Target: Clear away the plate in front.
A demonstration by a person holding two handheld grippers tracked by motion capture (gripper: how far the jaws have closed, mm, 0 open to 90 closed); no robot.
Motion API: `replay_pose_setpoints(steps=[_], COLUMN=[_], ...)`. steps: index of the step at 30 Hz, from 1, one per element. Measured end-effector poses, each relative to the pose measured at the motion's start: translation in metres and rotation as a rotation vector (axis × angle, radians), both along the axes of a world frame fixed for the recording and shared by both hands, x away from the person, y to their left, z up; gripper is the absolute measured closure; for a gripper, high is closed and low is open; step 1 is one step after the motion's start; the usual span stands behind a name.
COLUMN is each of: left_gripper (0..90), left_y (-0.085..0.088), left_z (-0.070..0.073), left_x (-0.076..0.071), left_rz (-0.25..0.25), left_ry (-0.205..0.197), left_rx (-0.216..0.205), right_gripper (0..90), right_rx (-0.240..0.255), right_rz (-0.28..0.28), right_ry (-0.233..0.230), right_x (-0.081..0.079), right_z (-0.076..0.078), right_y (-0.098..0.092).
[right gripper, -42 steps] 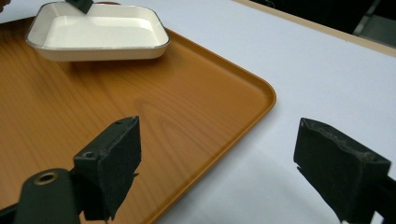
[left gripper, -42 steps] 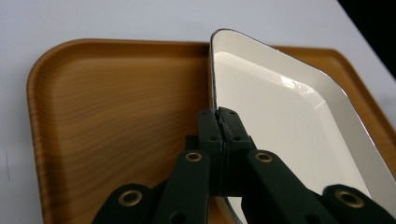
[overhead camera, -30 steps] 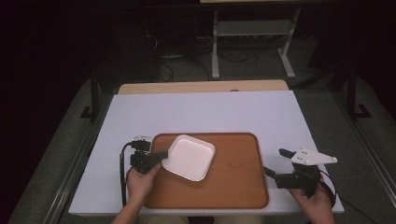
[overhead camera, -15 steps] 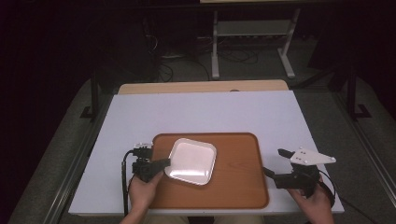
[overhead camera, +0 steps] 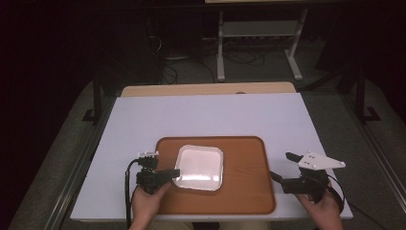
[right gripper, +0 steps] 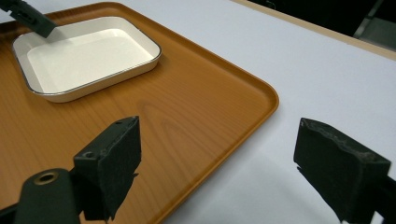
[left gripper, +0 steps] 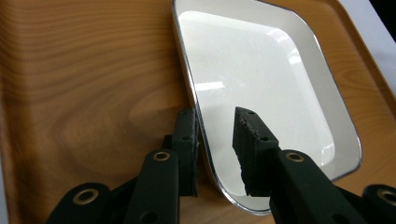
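A white square dish (overhead camera: 198, 167) with a metal-edged rim lies flat on the wooden tray (overhead camera: 244, 191). My left gripper (overhead camera: 174, 172) reaches in from the tray's left, and its jaws have just been opening. In the left gripper view the dish (left gripper: 261, 70) has its near rim between the parted jaws of that gripper (left gripper: 217, 140), with a gap on the inner side, over the tray (left gripper: 84, 70). My right gripper (overhead camera: 281, 166) is open off the tray's right edge. From the right gripper view, that gripper (right gripper: 224, 163) straddles the tray (right gripper: 187, 93) corner, with the dish (right gripper: 84, 56) farther off.
The tray sits at the near middle of a white table (overhead camera: 206, 115) with a wooden strip (overhead camera: 206, 89) along its far edge. A metal stand (overhead camera: 258, 33) is on the dark floor beyond. The table's far half offers free room.
The dish has turned from a skewed pose to sit square and flat on the tray. My left gripper has shifted slightly right and nearer, and its jaws have parted. The right gripper stayed put.
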State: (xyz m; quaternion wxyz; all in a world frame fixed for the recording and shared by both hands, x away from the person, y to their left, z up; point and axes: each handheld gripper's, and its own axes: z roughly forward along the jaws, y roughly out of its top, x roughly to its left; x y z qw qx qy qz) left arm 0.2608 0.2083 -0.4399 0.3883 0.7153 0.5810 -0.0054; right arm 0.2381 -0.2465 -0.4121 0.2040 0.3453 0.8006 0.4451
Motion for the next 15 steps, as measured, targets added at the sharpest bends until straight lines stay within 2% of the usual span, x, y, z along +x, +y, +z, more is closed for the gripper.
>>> replay_pose_setpoints(steps=[15], left_gripper=[71.7], left_y=[-0.0071], left_z=[0.0006], left_x=[-0.0045], left_rz=[-0.034], left_ry=[-0.018], left_rx=[0.008], right_gripper=[14.2], right_rx=[-0.002], right_rz=[0.001], right_ry=[0.000], right_x=[-0.0004], right_z=[0.0002], right_y=[0.0007])
